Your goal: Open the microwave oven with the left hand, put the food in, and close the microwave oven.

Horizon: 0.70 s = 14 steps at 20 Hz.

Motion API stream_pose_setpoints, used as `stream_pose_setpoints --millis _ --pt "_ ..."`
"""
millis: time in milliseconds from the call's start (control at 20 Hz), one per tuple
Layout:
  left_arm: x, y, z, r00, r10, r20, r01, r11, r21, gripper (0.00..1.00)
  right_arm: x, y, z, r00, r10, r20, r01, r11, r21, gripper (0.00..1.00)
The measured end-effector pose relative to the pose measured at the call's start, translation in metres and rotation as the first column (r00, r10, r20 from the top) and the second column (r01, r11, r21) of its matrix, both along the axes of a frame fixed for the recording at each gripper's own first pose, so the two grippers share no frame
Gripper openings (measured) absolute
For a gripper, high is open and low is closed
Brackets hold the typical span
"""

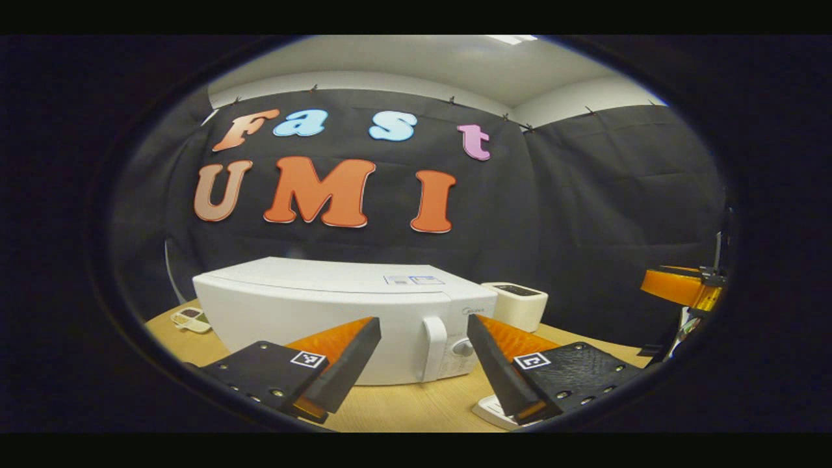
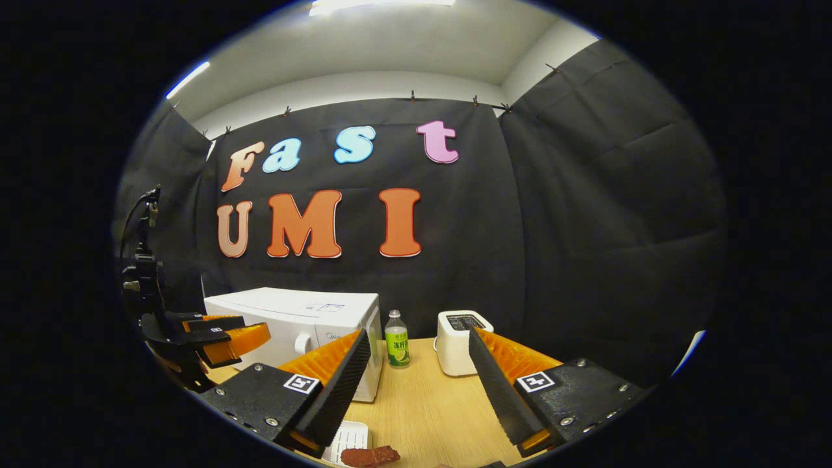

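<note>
Microwave oven (image 1: 338,312) sits shut on the wooden table (image 1: 416,406), its white body lying broadside across the left gripper view and its upright door handle (image 1: 433,348) standing at the right end of the door, beside the control knob (image 1: 463,348). That handle is the thing the opening move turns on: its long axis runs vertically, and it shows ahead of the left gripper (image 1: 422,338), in the gap between the spread fingers and closer to the right one, with clear space between fingers and oven. The left gripper is wide apart and grips nothing; judged from this, it needs to travel forward and settle around or hook behind the handle, then swing the door out. The right gripper (image 2: 419,354) is likewise spread and empty, with the oven off to its left, so the left hand is plainly the nearer one to the handle. Food, a brownish piece (image 2: 370,456) by a small white tray (image 2: 348,439), lies on the table in front of the oven, just below the right gripper's fingers. Right of the oven stand a green-labelled bottle (image 2: 396,339) and a white toaster (image 2: 458,341). Nothing of the task looks done yet.
</note>
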<state>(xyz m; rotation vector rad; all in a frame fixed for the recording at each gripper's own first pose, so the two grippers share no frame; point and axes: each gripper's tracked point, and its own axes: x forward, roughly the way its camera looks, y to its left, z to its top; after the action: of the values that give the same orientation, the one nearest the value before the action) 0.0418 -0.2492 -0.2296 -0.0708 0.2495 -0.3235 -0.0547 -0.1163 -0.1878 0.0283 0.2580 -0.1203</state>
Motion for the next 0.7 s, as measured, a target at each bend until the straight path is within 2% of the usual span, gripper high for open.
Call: stream_pose_setpoints --millis 150,200,300,350,650,700 --pt "0.007 -0.017 -0.032 0.999 -0.012 -0.051 0.014 1.0 0.026 0.89 -0.002 -0.008 -0.019 0.999 -0.014 -0.032 0.015 1.0 0.018 0.95" --pt "0.01 -0.023 -0.042 0.998 -0.013 -0.069 0.015 0.999 0.034 0.96 -0.004 -0.012 -0.023 0.999 -0.02 -0.037 0.021 1.0 0.019 0.95" --pt "0.018 -0.028 -0.054 0.996 0.006 -0.087 -0.001 0.998 0.057 0.85 -0.004 -0.016 -0.029 0.999 -0.028 -0.042 0.029 0.999 0.021 0.95" --pt "0.024 -0.029 -0.057 0.996 0.022 -0.084 -0.017 0.998 0.062 0.85 -0.004 -0.018 -0.032 0.998 -0.032 -0.045 0.033 0.999 0.023 0.95" --pt "0.049 -0.033 -0.084 0.98 0.135 -0.147 -0.124 0.989 0.084 0.69 -0.003 -0.026 -0.05 0.997 -0.039 -0.063 0.042 0.999 0.035 0.94" --pt "0.051 -0.032 -0.085 0.978 0.149 -0.148 -0.137 0.987 0.085 0.59 -0.002 -0.028 -0.053 0.997 -0.04 -0.062 0.042 0.999 0.032 0.94"
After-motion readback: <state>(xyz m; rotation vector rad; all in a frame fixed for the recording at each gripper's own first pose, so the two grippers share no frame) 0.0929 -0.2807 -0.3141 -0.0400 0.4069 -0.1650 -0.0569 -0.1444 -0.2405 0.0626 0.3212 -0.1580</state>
